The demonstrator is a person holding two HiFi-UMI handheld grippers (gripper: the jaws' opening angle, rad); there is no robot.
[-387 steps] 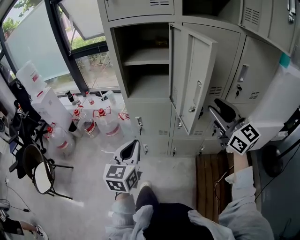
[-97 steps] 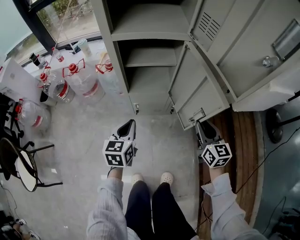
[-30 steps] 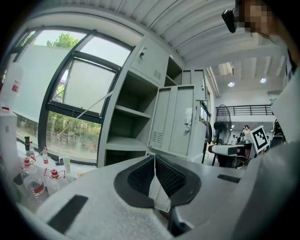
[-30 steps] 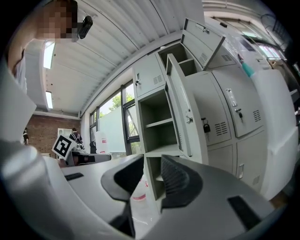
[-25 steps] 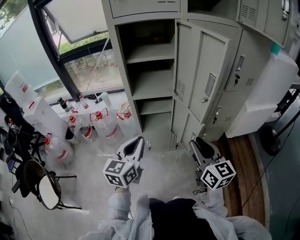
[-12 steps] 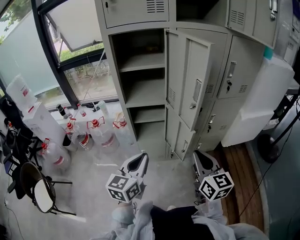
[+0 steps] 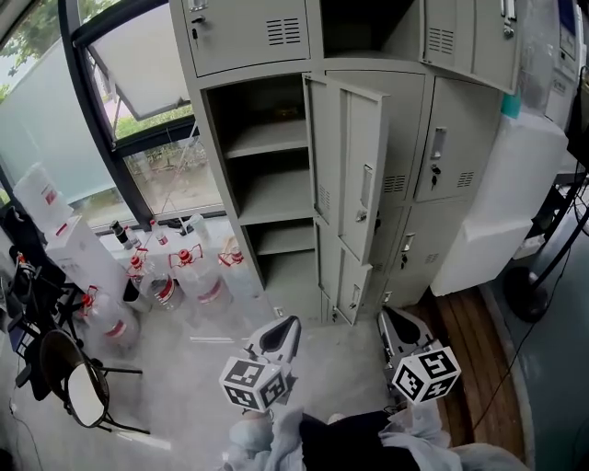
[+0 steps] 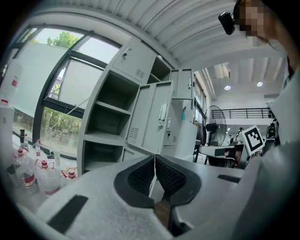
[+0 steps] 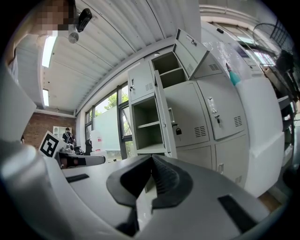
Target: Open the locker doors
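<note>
The grey lockers (image 7: 276, 138) stand ahead. The tall middle door (image 7: 354, 175) and the small door below it (image 7: 348, 281) hang open on bare shelves, and a top compartment (image 7: 359, 23) is open too. Other doors (image 7: 451, 147) are closed. My left gripper (image 7: 291, 324) (image 8: 154, 157) is shut and empty, well short of the lockers. My right gripper (image 7: 385, 318) (image 9: 152, 157) has just been closing. It is now shut with nothing between its pads, a step back from the low open door.
Several water jugs (image 7: 198, 276) and white boxes (image 7: 78, 248) stand by the window (image 7: 138, 110) at left. A chair (image 7: 69, 386) is at lower left. A tall white unit (image 7: 506, 202) stands right of the lockers, with a wooden floor strip (image 7: 469, 322) below it.
Both grippers have drawn back from the lockers and sit lower in the head view, which now takes in more of the upper lockers. The right jaws have closed.
</note>
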